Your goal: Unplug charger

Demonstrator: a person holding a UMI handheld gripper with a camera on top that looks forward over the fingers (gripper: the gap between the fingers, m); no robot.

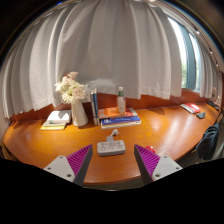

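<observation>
1. Wooden desk (60, 145) spreads ahead of my gripper (111, 160), curving off to both sides beneath pale curtains (110, 50).
2. My gripper's fingers stand apart, released, with nothing pressed between them; the magenta pads (80, 158) face each other across a wide gap.
3. Just ahead of the fingertips, roughly centred on the gap, lies a small grey-white block (111, 147) flat on the desk. I take it for the charger or power strip, but I cannot tell which, nor make out any plug or cable on it.
4. That block sits beyond the tips, not between the pads, and neither finger touches it.
5. Further ahead, past the block, a stack of books (120, 120) lies flat, with a bottle (121, 101) standing behind it.
6. Ahead and to the left stands a vase of flowers (74, 95), with upright books (94, 106) just beside it.
7. Far to the left an open book (56, 120) rests on the desk.
8. Far off to the right, near the desk's edge, lies a reddish flat item (190, 107) I cannot identify.
</observation>
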